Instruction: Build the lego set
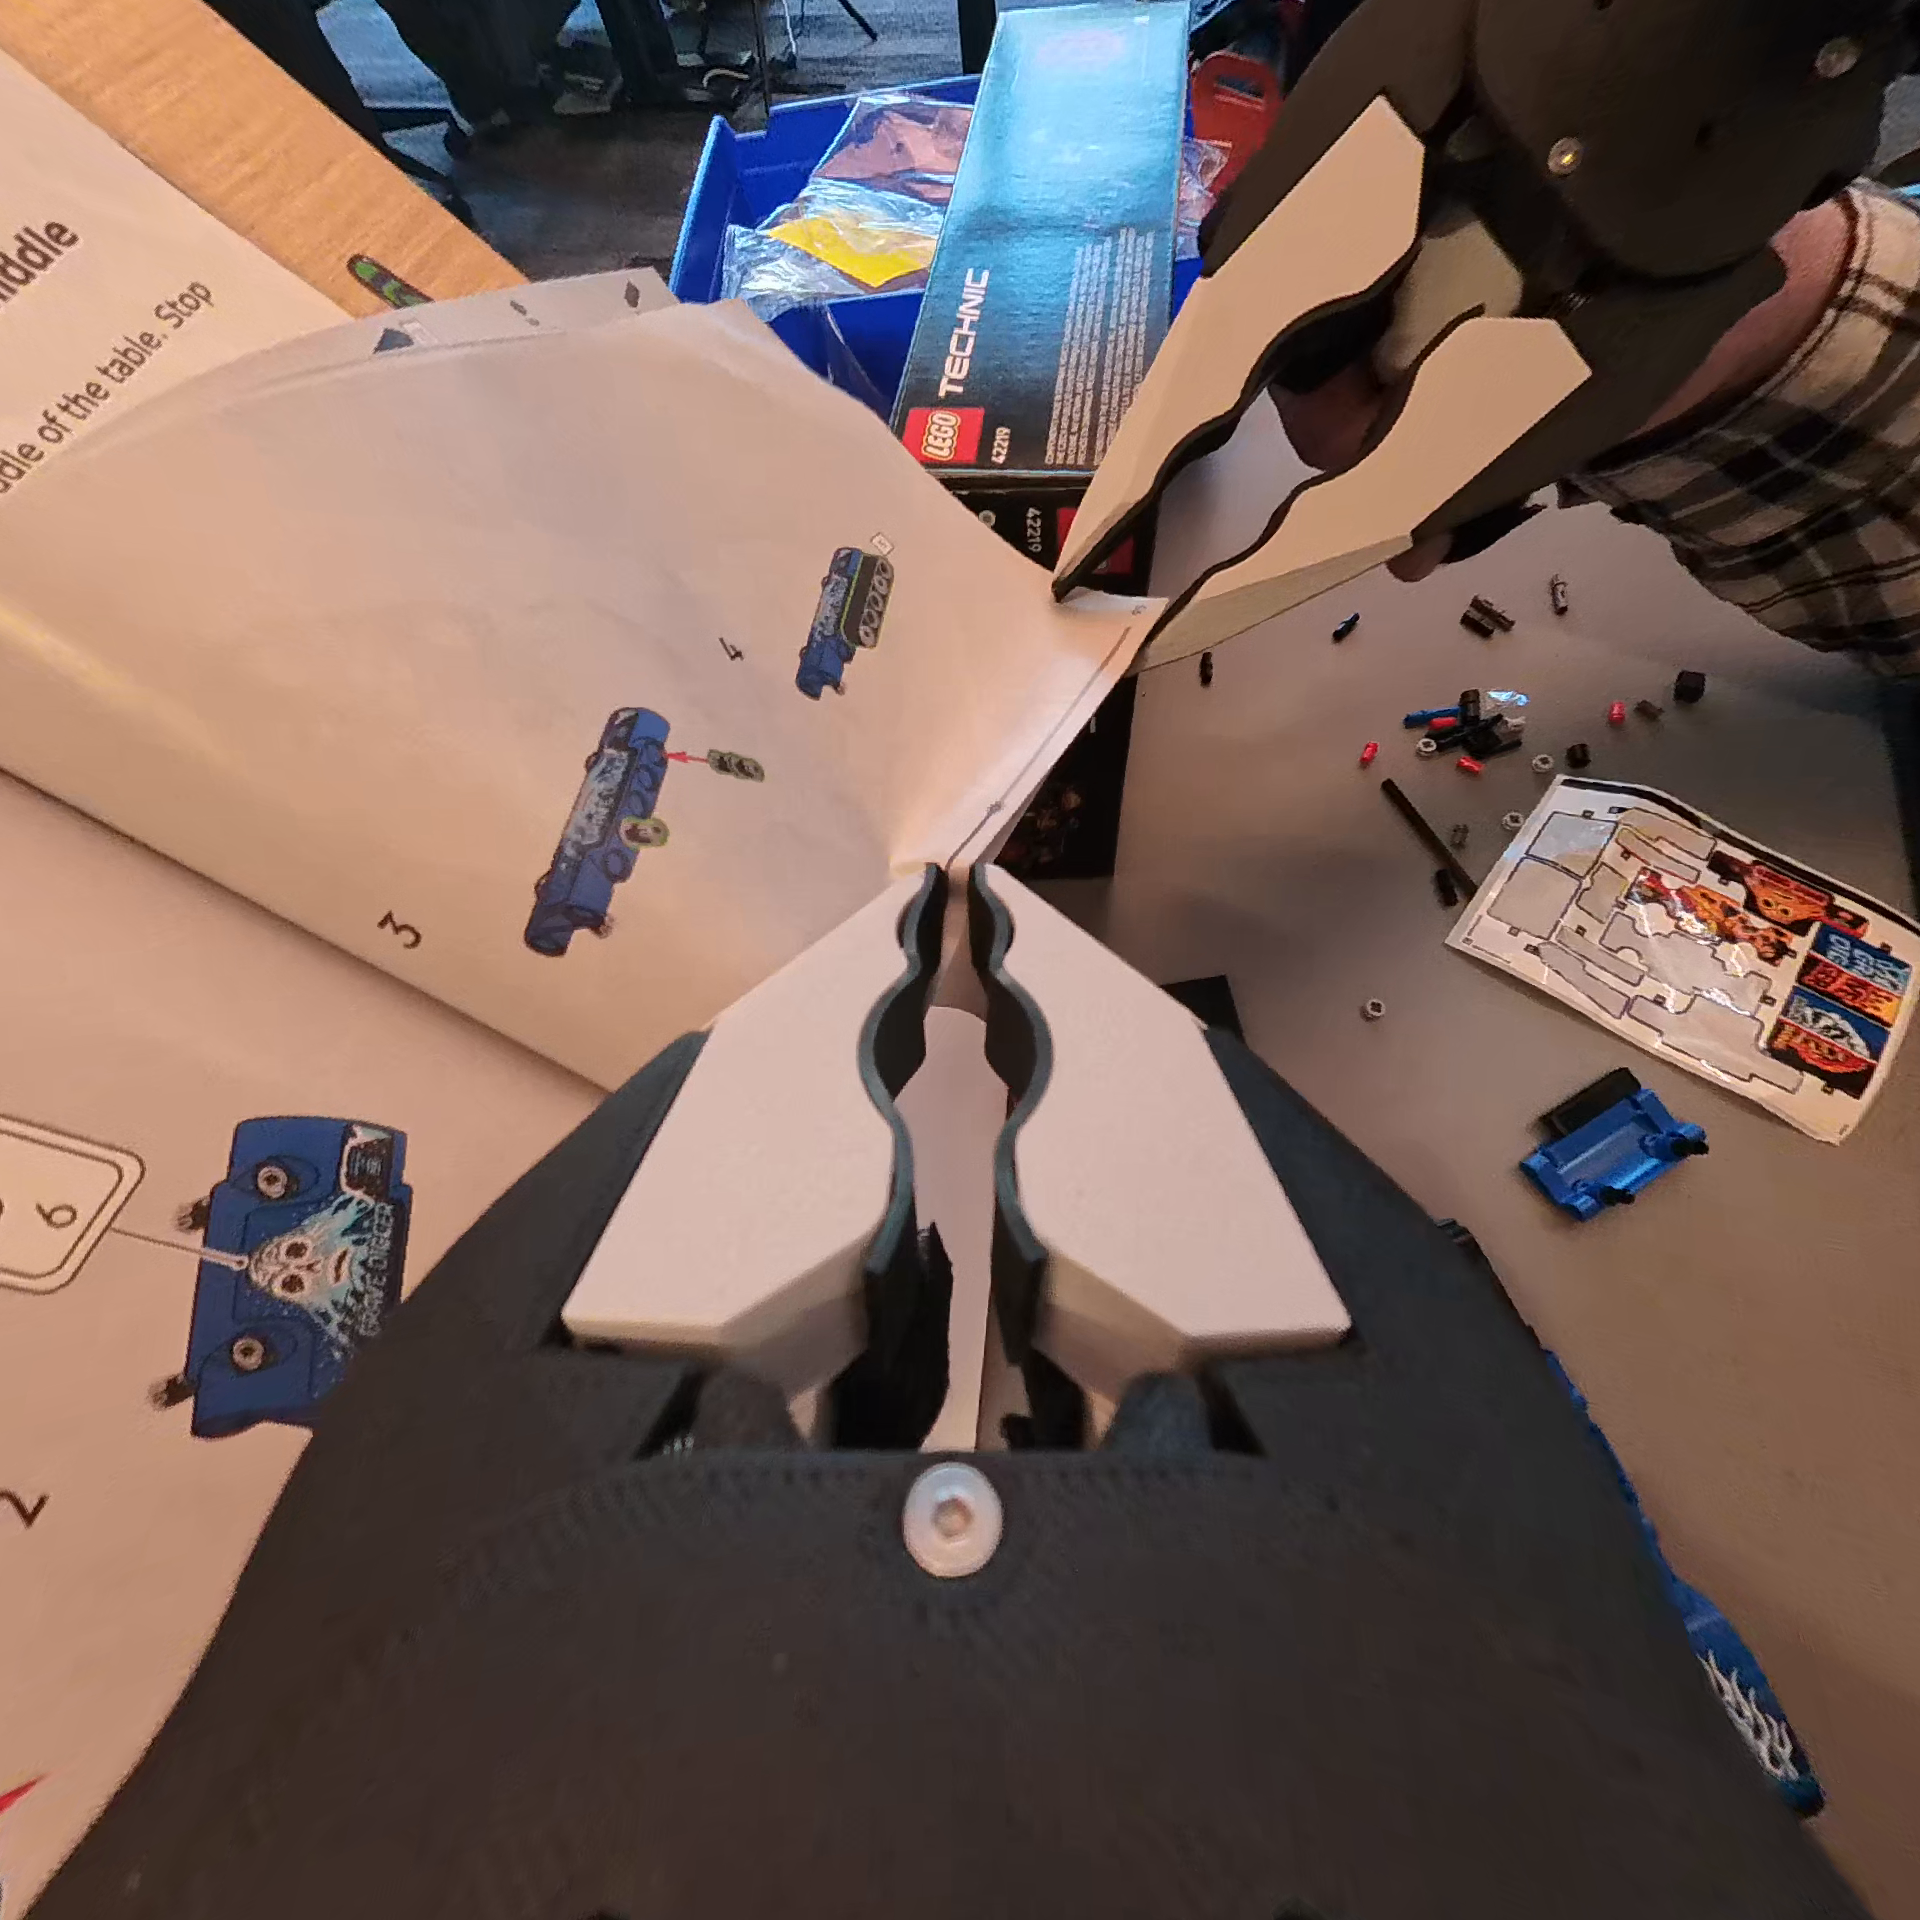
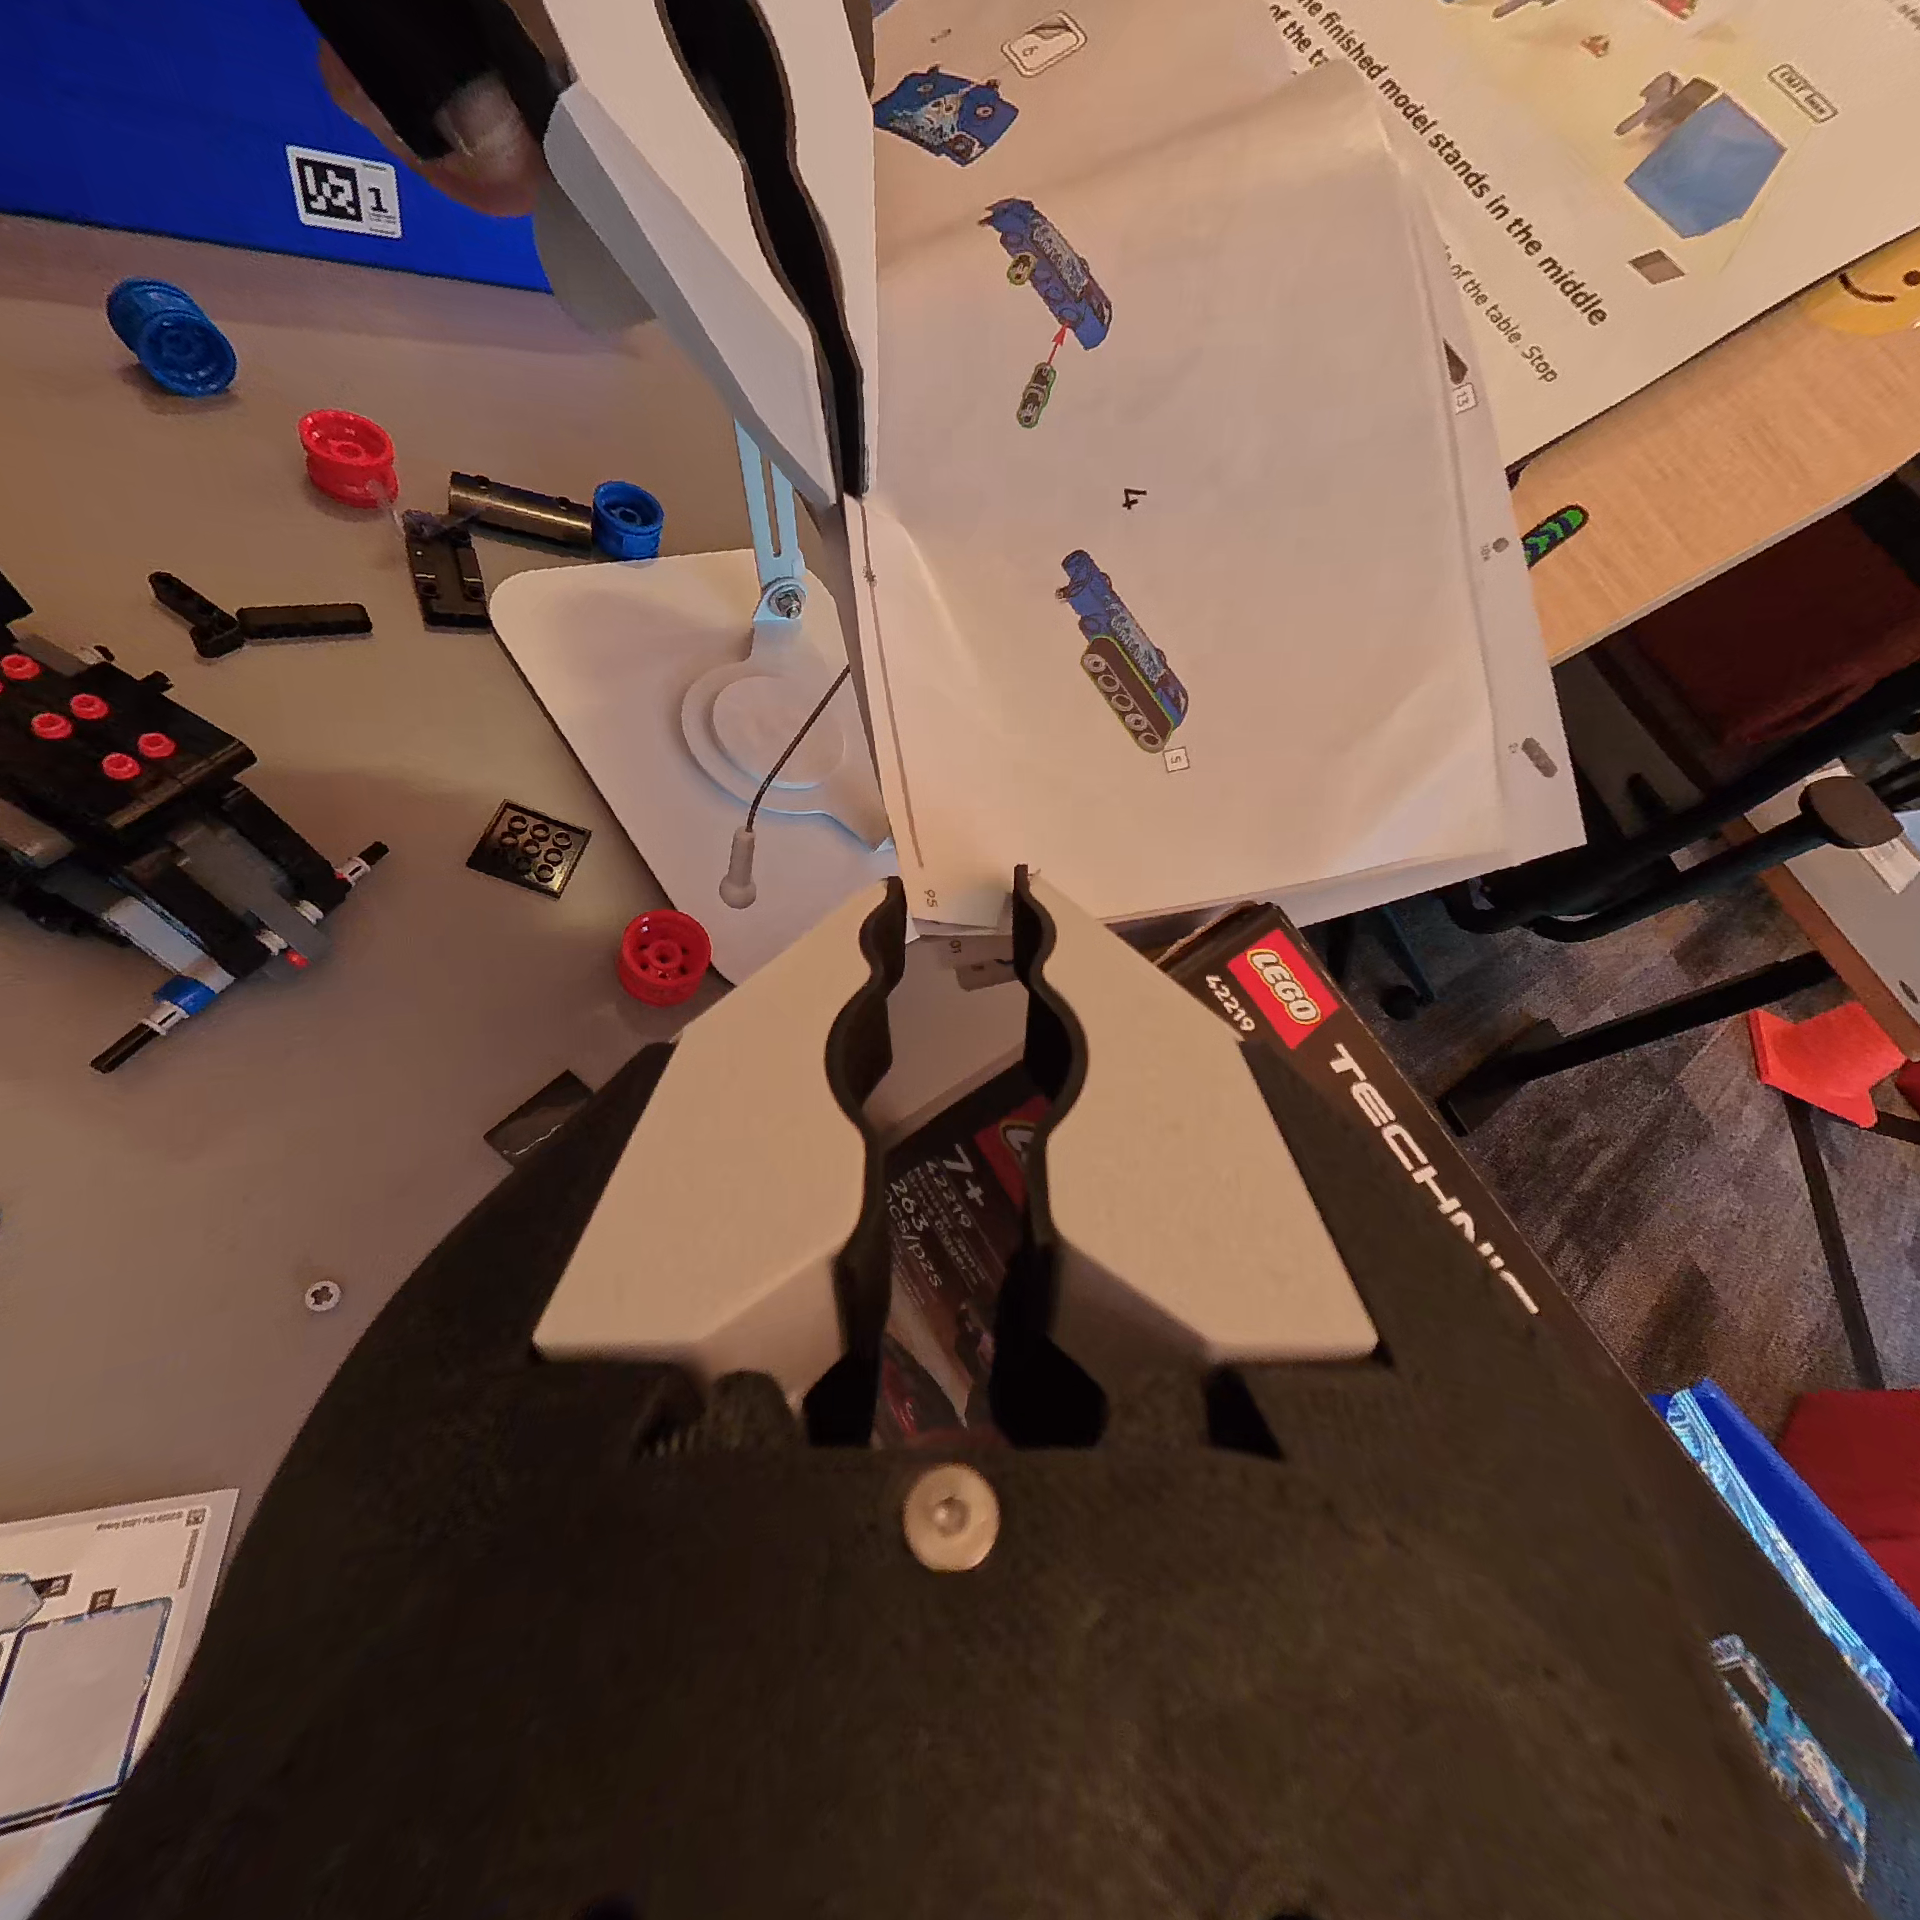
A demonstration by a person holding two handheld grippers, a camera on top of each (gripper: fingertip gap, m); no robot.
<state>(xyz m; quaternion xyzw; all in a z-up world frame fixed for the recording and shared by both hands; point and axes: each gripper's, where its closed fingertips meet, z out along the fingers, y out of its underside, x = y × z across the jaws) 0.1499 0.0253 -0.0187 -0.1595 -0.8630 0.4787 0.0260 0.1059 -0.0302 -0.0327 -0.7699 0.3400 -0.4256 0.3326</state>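
Turning a page: left gripper (image 1: pixel 948 883) fingers are pinching the instruction booklet's page (image 1: pixel 582 582) at its lower corner, right gripper (image 2: pixel 956 883) fingers spread around the far corner. Better lift slowly so the paper won't tear.

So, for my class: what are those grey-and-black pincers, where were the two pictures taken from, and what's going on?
They are tools a person holds, one per hand, each with a camera looking along its fingers. One picture comes from the left hand-held gripper, shut on a page edge of the instruction booklet. The other comes from the right hand-held gripper, jaws apart around the page's corner. On the grey table lie small loose parts, a sticker sheet, wheels, a half-built model and the set's box.
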